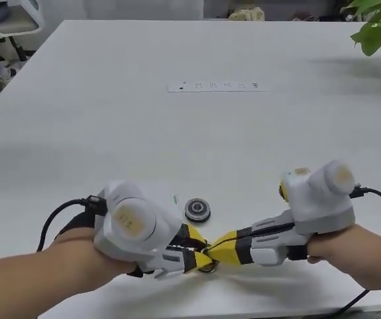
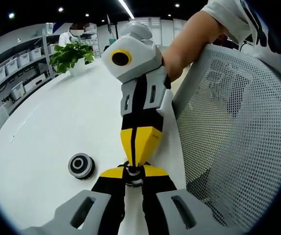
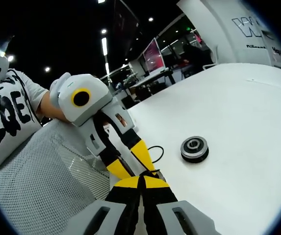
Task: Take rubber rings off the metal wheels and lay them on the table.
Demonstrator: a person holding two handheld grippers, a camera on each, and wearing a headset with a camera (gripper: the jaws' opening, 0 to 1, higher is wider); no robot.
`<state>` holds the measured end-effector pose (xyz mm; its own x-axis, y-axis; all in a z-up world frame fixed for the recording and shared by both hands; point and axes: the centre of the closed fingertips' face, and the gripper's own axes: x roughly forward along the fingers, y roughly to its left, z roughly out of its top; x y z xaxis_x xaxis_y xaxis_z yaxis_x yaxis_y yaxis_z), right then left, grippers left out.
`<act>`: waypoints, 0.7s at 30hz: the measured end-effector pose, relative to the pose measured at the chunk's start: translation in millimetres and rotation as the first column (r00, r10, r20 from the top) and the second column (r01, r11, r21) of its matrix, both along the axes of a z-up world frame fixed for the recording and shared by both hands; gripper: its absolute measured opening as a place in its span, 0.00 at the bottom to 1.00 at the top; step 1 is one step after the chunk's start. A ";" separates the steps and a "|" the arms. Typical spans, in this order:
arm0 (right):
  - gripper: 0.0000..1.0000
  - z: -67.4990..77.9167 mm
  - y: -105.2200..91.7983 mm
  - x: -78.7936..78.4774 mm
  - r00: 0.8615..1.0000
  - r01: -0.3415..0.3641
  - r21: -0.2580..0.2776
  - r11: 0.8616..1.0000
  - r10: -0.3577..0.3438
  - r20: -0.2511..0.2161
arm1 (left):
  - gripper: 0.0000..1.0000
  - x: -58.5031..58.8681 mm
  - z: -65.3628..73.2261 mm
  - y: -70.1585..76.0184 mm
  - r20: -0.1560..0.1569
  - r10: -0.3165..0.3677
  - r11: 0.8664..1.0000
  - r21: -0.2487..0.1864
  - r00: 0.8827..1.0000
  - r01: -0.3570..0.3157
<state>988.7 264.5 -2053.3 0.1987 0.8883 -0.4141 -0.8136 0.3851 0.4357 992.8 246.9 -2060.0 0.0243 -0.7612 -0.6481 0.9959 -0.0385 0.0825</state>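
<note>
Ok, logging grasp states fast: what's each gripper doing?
Left gripper: closed on a metal wheel.
Right gripper: closed, pinching that wheel's rubber ring.

Bright overhead light, soft shadows; fisheye edges warped, slight blur.

Head camera is looking forward and down across the white table [image 1: 197,133] from its near edge, sitting close above the work. Left gripper camera is riding low, facing along its jaws at the right gripper [image 2: 136,164]; right gripper camera is facing back at the left gripper [image 3: 148,169]. All three are sharing the loose metal wheel [image 1: 197,209].
</note>
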 end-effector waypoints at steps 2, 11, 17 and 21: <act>0.00 -1.3 -3.0 2.0 1.000 0.018 0.008 1.000 -0.018 -0.011 | 0.07 0.1 0.1 -0.1 -0.003 0.002 1.000 -0.005 1.000 -0.002; 0.00 -2.9 -10.7 7.9 0.999 0.042 -0.004 0.999 -0.042 0.014 | 0.07 0.1 0.4 -0.1 -0.005 0.010 1.000 -0.018 1.000 -0.010; 0.00 -4.9 -12.8 7.6 0.999 0.039 -0.019 0.999 -0.039 0.018 | 0.07 0.6 0.5 0.2 -0.024 0.020 1.000 -0.022 1.000 -0.021; 0.00 -4.9 -12.6 7.7 0.999 0.040 -0.020 0.999 -0.040 0.017 | 0.08 0.3 0.6 0.5 -0.028 0.019 1.000 -0.020 0.999 -0.019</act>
